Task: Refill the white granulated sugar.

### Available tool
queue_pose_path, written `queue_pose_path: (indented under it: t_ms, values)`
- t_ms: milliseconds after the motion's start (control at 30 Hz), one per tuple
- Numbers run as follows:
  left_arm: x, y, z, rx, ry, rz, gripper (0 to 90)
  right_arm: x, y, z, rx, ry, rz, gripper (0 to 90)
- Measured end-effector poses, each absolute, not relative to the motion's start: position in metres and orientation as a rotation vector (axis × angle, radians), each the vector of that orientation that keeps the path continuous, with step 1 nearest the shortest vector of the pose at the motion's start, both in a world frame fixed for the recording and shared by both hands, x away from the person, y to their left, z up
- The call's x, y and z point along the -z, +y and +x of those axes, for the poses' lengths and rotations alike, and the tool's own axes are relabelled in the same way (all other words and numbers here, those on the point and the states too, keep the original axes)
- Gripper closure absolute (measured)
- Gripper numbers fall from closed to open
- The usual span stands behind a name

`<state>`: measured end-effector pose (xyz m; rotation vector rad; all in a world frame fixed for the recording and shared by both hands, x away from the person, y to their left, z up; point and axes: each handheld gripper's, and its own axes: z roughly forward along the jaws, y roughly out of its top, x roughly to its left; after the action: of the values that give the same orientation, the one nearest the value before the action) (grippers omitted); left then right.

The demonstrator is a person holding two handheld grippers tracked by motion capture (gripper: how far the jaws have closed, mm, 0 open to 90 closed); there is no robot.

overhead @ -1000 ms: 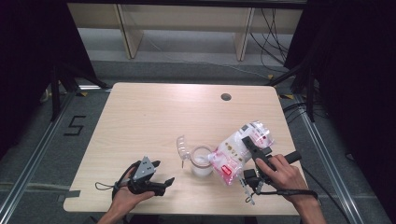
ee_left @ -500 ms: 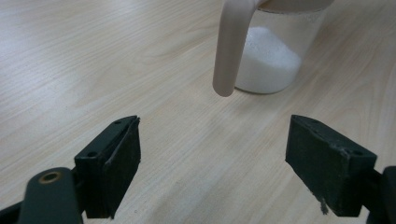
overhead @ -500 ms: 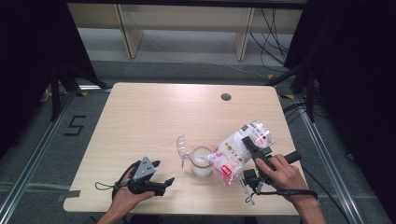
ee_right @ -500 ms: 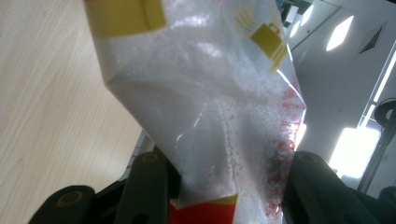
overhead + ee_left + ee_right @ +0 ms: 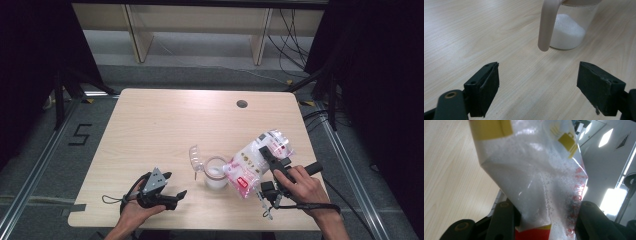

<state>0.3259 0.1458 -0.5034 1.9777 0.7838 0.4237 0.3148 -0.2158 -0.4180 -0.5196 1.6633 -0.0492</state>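
Right gripper [image 5: 270, 162]: closed on the plastic bag [image 5: 255, 162]; its fingers [image 5: 504, 220] press the bag from both sides, as seen in the right gripper view.
Left gripper [image 5: 537, 85]: fingers [image 5: 484, 87] spread wide, nothing between them; bare tabletop [image 5: 165, 125] lies under the gap.
Left gripper position: held low near the front left edge of the tabletop in the high view, well apart from the cup [image 5: 216, 172].
Plastic bag position: held above the right front part of the tabletop, tilted, with its lower end over the cup's rim.
Plastic bag content: white granules, visible through the clear film [image 5: 531, 182]; yellow and red print is carried on the film.
Cup position: upright on the tabletop, between the two grippers, nearer the right one.
Cup content: a mound of white granules [image 5: 567, 32] at the bottom, seen through the clear wall in the left gripper view.
Cup handle [image 5: 547, 25]: beige, on the side facing the left gripper.
Clear lid [image 5: 196, 156]: just beside the cup, on its left in the high view; whether it touches the cup cannot be told.
Change from earlier frames: none detected; both grippers, the bag and the cup are found in the same places as a second ago.
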Motion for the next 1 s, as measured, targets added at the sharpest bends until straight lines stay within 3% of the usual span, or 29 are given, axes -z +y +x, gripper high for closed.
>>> queue_pose_path:
  t_ms: [1000]
  values:
    - [0.5029, 0.1466, 0.3258, -0.420, 0.780, 1.983, 17.7, 0.4137, -0.2161, 0.3150, 0.062, 1.643, -0.547, 64.1]
